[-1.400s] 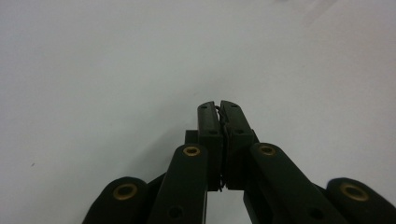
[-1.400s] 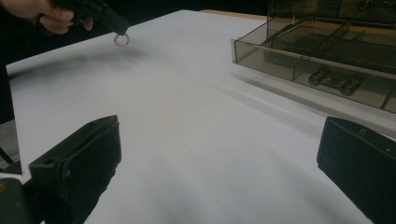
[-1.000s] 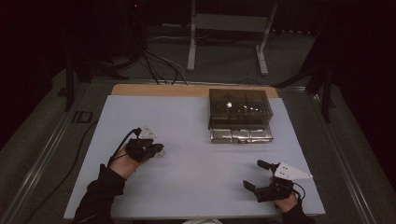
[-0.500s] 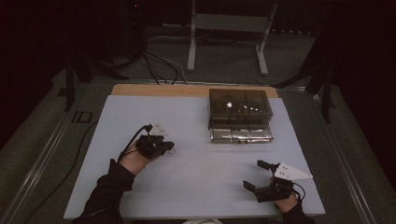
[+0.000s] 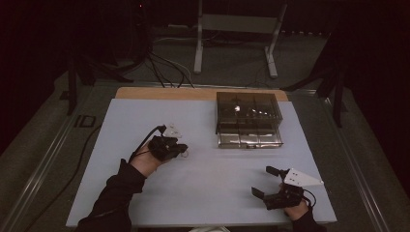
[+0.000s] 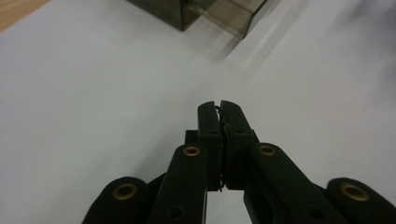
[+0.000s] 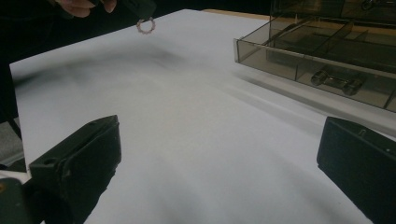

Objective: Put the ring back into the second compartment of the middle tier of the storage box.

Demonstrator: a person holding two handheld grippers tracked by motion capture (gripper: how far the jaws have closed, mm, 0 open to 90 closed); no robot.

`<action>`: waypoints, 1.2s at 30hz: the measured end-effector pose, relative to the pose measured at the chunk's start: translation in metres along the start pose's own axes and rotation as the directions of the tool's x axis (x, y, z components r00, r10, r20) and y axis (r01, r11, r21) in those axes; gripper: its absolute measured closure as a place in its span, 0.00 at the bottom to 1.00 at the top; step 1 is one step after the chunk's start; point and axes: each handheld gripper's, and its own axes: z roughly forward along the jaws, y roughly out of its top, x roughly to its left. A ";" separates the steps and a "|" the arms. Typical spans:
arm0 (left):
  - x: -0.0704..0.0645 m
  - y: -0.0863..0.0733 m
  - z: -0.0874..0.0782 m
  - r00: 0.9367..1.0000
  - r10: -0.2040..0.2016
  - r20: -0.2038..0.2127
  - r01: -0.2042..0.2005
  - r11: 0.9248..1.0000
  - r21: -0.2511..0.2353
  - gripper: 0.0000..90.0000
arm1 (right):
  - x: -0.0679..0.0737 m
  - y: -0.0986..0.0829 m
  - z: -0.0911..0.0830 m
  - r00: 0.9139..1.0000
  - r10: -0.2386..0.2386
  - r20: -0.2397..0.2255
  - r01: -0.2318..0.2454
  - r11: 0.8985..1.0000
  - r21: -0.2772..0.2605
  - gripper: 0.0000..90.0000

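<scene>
A small beaded ring [image 7: 145,25] hangs from my left gripper [image 5: 183,149], which is held above the white table left of centre. In the left gripper view the jaws of that gripper [image 6: 220,105] are pressed together on a thin bit of the ring [image 6: 219,112]. A smoked clear organiser box [image 5: 248,112] stands at the back right of the table, its lower drawer [image 5: 249,139] pulled out toward me. My right gripper [image 5: 261,181] rests near the front right edge, open, with nothing between its fingers [image 7: 88,149].
The white table top [image 5: 208,193] lies on a wooden board [image 5: 164,93] whose back edge shows. The drawer [image 7: 322,60] has several compartments, and one holds a small metal piece [image 7: 337,80]. Behind the table, cables [image 5: 164,67] and a stand's legs [image 5: 198,53] sit on the floor.
My left gripper has moved to the right and slightly away from me, toward the box, carrying the ring. The right gripper has stayed where it was.
</scene>
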 end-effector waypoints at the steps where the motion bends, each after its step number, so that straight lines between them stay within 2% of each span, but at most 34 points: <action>1: 0.000 0.001 0.000 1.000 0.002 0.004 -0.002 1.000 -0.004 1.00 | 0.000 0.000 0.000 1.000 0.000 -0.001 0.000 1.000 -0.002 0.00; 11: -0.005 0.017 0.005 0.999 0.037 0.034 -0.037 0.999 -0.012 1.00 | 0.000 0.000 0.000 1.000 -0.002 -0.001 0.002 1.000 0.001 0.00; 22: -0.011 0.036 0.011 0.996 0.055 0.068 -0.053 0.998 -0.032 1.00 | 0.000 0.000 0.000 1.000 0.000 -0.002 0.000 1.000 0.005 0.00; 36: -0.015 0.054 0.017 0.993 0.082 0.088 -0.077 0.996 -0.051 1.00 | 0.000 0.000 0.000 1.000 0.002 -0.003 -0.002 1.000 0.003 0.00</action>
